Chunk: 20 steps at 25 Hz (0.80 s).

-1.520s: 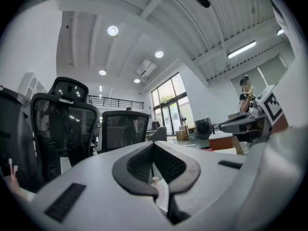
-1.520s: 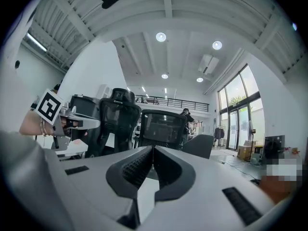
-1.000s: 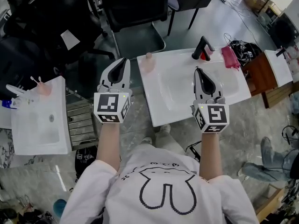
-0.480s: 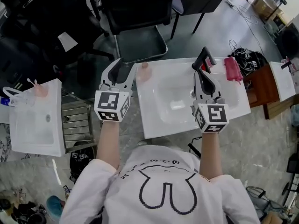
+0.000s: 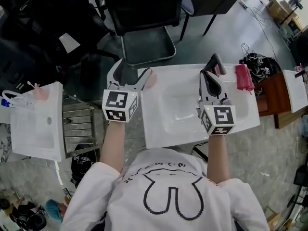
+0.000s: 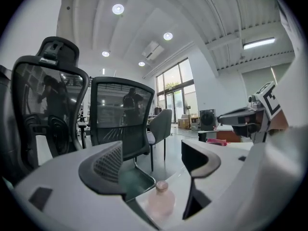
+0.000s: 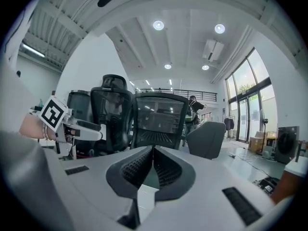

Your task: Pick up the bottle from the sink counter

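Since a second ago both claws have advanced toward the far edge of the white sink desk. The left claw has just been opening its jaws, which now stand wide apart and grip nothing. The right claw has its jaws pressed together, empty, over the basin's right side. The left gripper view shows what the head view half hides: the pink bottle stands between the spread jaws at 6 o'clock, no pad pressing on it. The head view places it at the desk's far left corner, 10 o'clock from the basin. The bottle is upright, long axis vertical, cap pointing up. Beyond are a black faucet at 1 o'clock and an office chair.
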### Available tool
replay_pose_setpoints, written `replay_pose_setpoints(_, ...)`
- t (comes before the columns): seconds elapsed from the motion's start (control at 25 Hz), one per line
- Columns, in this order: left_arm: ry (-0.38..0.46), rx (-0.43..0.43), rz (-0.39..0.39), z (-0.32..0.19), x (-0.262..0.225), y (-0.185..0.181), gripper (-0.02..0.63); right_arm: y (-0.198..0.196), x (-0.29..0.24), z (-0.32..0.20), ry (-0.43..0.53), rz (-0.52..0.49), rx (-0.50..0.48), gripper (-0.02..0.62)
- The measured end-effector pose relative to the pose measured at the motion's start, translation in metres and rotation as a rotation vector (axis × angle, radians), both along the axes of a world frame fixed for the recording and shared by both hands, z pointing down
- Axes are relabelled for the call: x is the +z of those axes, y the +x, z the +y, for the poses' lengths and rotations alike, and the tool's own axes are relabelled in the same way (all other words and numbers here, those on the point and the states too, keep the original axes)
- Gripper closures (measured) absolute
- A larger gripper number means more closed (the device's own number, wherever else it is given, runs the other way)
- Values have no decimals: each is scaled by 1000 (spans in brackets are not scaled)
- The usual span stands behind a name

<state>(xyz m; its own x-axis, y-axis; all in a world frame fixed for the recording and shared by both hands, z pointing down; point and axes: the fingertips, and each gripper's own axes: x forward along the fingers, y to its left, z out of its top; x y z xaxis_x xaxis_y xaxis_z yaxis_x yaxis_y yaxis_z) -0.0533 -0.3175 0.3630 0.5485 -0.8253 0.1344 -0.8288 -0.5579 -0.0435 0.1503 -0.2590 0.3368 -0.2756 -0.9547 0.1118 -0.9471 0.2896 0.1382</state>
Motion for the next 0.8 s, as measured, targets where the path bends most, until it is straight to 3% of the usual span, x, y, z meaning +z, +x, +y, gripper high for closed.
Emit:
replay_pose_setpoints(0.24, -70, 23, -46, -14, 35, 13, 232, -1, 16, -20, -33, -11, -24, 565)
replay_pose_setpoints(0.48, -161, 31, -40, -24, 74, 28, 232, 3, 32, -34, -71, -33, -40, 565)
replay_pose_setpoints(0.8, -291, 24, -105, -30, 141, 40, 213, 7, 47, -42, -108, -44, -53, 565)
